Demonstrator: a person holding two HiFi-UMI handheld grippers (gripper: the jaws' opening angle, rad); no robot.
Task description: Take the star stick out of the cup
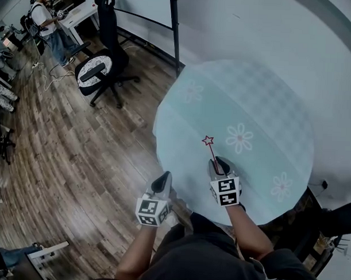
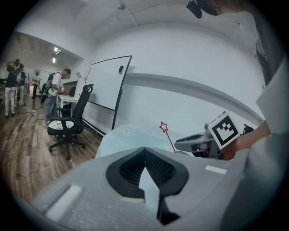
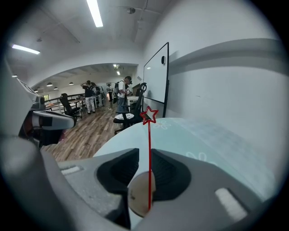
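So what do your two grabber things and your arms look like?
The left gripper and right gripper are pale grey with black, pointed jaws. Each carries a white cube with black square markers. The person wears a dark grey top.

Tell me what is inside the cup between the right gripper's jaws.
The star stick stands in the cup, its star above the right gripper. The jaws cover the cup's sides, so anything else inside cannot be seen.

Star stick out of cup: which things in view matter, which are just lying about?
Job:
star stick
cup holding it
right claw, shut on the cup
left claw, shut, empty

Lying about:
table
office chair
whiteboard
people in the background
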